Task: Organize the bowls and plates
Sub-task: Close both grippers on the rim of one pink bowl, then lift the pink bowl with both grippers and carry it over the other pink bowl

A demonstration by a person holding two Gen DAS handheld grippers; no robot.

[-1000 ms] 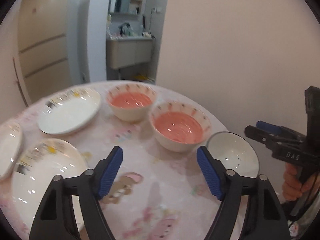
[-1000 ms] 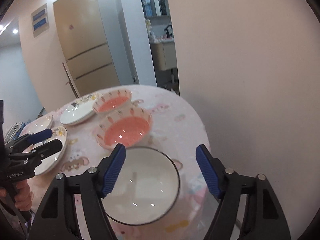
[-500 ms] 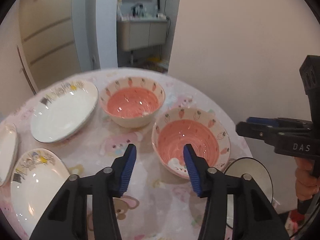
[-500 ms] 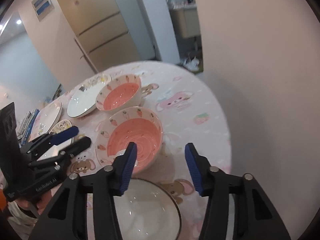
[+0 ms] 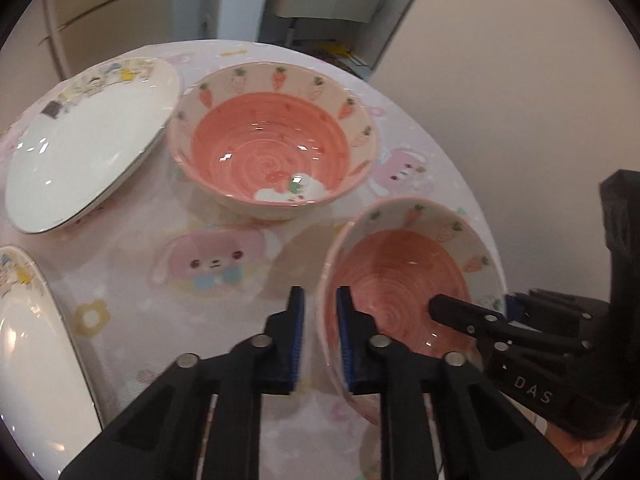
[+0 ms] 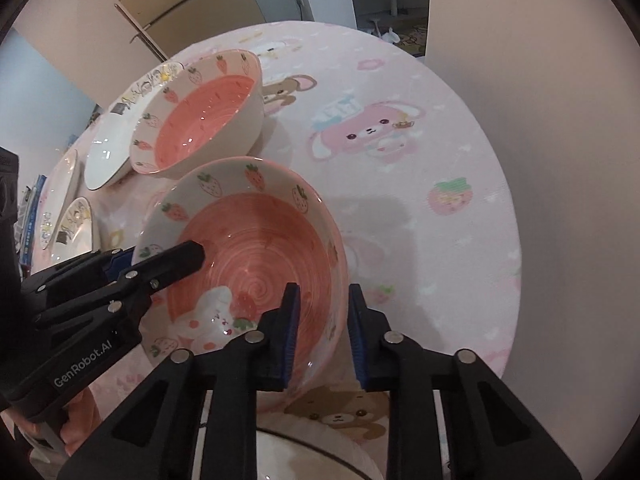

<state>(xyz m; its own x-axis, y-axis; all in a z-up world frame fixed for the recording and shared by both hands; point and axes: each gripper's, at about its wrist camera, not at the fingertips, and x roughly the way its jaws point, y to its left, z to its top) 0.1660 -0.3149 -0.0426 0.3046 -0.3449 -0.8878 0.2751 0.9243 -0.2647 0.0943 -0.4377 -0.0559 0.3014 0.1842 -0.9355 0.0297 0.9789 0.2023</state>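
Near bowl [image 5: 404,276]: pink glazed inside, pale rim band with small fruit prints; sits on the counter [image 6: 440,128] near its edge, just beside a second matching bowl [image 5: 272,148].
Handling: glazed ceramic by the look, so stiff, fairly heavy, slick under rubber pads, likely to chip if knocked against its twin.
Best hold: rim wall at two opposite sides, one finger inside and one outside, lifted level.
Left hand-held gripper [image 5: 319,332]: jaws closing, nearly together, straddling the left side of the rim; blue pads [image 5: 298,340] close on the wall, seemingly pressing, though blur hides the actual contact.
Right hand-held gripper [image 6: 320,332]: jaws closing likewise, straddling the right side of the same rim, inner finger over the pink glaze, outer finger outside the wall.
Other dishes: white plate [image 5: 84,144] beyond the far bowl, another plate [image 5: 36,360] at lower left, white bowl [image 6: 316,456] under the right gripper, all apart from the near one.
Risk: thin rim pinch may slip on glaze; uneven lift would tilt the near bowl.
Likely destination: nested in the far bowl, set down gently.
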